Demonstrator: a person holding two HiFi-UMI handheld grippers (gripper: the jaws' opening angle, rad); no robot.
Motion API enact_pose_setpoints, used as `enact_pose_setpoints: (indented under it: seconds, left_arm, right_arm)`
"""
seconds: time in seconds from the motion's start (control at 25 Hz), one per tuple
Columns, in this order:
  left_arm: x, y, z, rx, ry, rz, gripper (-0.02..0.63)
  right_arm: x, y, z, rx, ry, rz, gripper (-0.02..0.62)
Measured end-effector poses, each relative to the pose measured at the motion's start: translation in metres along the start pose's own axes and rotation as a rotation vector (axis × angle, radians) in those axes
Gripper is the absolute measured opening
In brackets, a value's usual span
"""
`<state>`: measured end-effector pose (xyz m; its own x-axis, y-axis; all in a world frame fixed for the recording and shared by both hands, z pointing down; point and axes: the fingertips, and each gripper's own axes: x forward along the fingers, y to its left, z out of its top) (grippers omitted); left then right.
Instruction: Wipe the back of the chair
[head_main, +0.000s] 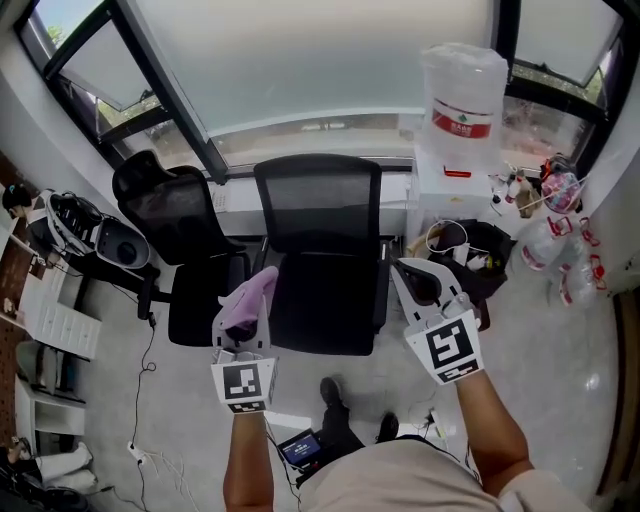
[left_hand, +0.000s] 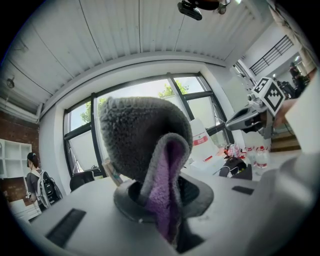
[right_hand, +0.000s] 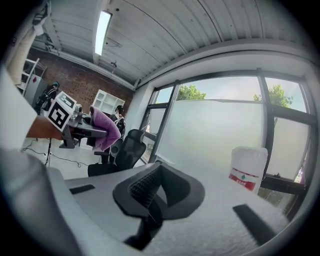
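Note:
A black mesh office chair faces me below the window, its back upright. My left gripper hovers over the front left corner of the seat, shut on a purple and grey cloth. In the left gripper view the cloth fills the middle and rises out of the gripper. My right gripper hangs just right of the chair's armrest, shut with nothing in it. The right gripper view shows its pads pressed together and, far left, the cloth.
A second black chair stands close on the left. At the right is a water dispenser with its bottle, a dark bag and several plastic bottles. Cables and shelving lie left.

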<state>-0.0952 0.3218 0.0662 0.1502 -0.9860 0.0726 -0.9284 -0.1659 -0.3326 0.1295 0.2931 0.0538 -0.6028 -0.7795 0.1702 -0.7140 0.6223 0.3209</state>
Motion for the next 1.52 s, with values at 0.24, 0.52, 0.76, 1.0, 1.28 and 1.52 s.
enact_pose_setpoints:
  seconds: [0.24,0.52,0.76,1.0,1.28,1.52]
  left_arm:
    - [0.069,0.022,-0.017,-0.029,-0.016,-0.051,0.054]
    - [0.157,0.07,-0.039,-0.071,-0.038,-0.104,0.054]
    - [0.217,0.105,-0.064,-0.078,-0.02,-0.126,0.054]
    - [0.265,0.128,-0.09,-0.083,0.0,-0.148,0.055]
    - [0.317,0.141,-0.137,-0.07,0.034,-0.142,0.054]
    - [0.363,0.145,-0.186,-0.063,0.085,-0.084,0.054]
  right_arm:
    - [0.039,-0.024,-0.01,-0.012,0.041,-0.068,-0.006]
    - [0.111,-0.035,-0.001,-0.003,0.073,-0.106,-0.006]
    - [0.17,-0.043,-0.003,0.009,0.082,-0.123,-0.006]
    - [0.212,-0.047,-0.017,0.018,0.129,-0.147,-0.006]
    - [0.249,-0.065,-0.036,0.039,0.145,-0.188,-0.006]
    - [0.277,-0.077,-0.078,0.066,0.165,-0.183,-0.006]
